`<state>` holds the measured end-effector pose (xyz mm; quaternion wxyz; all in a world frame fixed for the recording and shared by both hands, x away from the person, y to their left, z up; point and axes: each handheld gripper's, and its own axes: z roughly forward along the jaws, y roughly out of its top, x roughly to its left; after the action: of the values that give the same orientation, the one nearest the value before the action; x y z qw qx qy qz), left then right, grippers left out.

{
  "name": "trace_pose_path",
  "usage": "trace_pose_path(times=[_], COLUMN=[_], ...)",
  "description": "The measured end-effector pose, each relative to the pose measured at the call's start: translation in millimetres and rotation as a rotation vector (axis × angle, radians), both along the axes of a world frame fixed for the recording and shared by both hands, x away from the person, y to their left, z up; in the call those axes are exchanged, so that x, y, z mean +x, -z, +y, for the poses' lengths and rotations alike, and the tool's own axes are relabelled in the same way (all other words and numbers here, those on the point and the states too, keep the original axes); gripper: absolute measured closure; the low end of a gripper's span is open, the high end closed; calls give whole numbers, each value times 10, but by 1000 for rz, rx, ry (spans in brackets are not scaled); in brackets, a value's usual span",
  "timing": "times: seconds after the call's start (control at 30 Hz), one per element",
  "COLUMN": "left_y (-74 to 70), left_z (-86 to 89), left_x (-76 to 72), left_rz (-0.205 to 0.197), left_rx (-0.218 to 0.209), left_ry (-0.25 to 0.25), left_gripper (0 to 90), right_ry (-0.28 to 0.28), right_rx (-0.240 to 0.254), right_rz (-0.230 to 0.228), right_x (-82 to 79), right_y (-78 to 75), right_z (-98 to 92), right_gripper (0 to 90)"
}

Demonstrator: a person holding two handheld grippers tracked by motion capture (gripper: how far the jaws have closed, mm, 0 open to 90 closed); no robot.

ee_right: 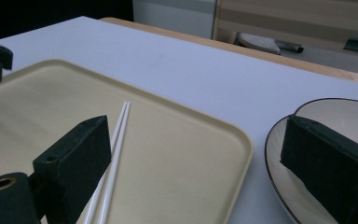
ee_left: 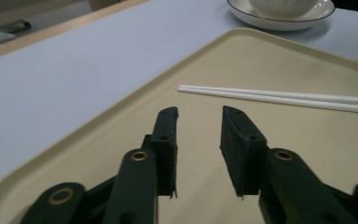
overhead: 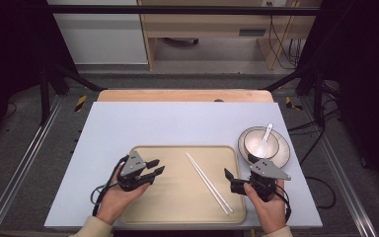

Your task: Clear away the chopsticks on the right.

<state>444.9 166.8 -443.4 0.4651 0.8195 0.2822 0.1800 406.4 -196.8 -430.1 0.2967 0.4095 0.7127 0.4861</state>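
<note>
While both hands rest at the near edge of the table [overhead: 128,118], a pair of white chopsticks [overhead: 208,183] lies side by side on the beige tray [overhead: 177,197], right of its middle. In the high view their long axis runs diagonally, one end pointing toward the tray's far centre and the other toward its near right corner. The left gripper [overhead: 155,167] hovers over the tray's left part with its jaws apart and nothing between them, aimed toward the chopsticks. The right gripper [overhead: 228,175] sits at the tray's right edge, jaws spread wide and empty. Just beyond it a white spoon [overhead: 263,140] rests in a bowl [overhead: 259,143] on a plate [overhead: 282,153], off the tray.
</note>
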Motion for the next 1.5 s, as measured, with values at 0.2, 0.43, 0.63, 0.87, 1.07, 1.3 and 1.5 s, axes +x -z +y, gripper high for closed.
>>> trace_pose_path(times=[0.2, 0.43, 0.63, 0.87, 1.07, 1.3, 1.5], left_y=[132, 232, 294, 321, 333, 308, 314], left_z=[-442, -658, -762, -863, -1004, -1273, -1423], left_x=[162, 297, 411, 539, 694, 806, 797], left_rz=[108, 134, 144, 147, 122, 127, 117], left_rx=[104, 169, 192, 184, 186, 214, 219], left_ry=[54, 60, 38, 43, 70, 142, 182], left_gripper=[817, 894, 896, 895, 895, 896, 895], right_ry=[1, 7, 18, 29, 27, 74, 92], right_rx=[-14, -24, -9, -10, -24, -27, -13], right_rz=[-88, -101, -94, -92, -87, -106, -110], right_x=[-88, -112, -99, -88, -72, -57, -49], right_y=[9, 38, 59, 64, 84, 81, 77], right_z=[-66, -67, -89, -110, -102, -104, -114], right_gripper=[66, 65, 67, 79, 87, 104, 110])
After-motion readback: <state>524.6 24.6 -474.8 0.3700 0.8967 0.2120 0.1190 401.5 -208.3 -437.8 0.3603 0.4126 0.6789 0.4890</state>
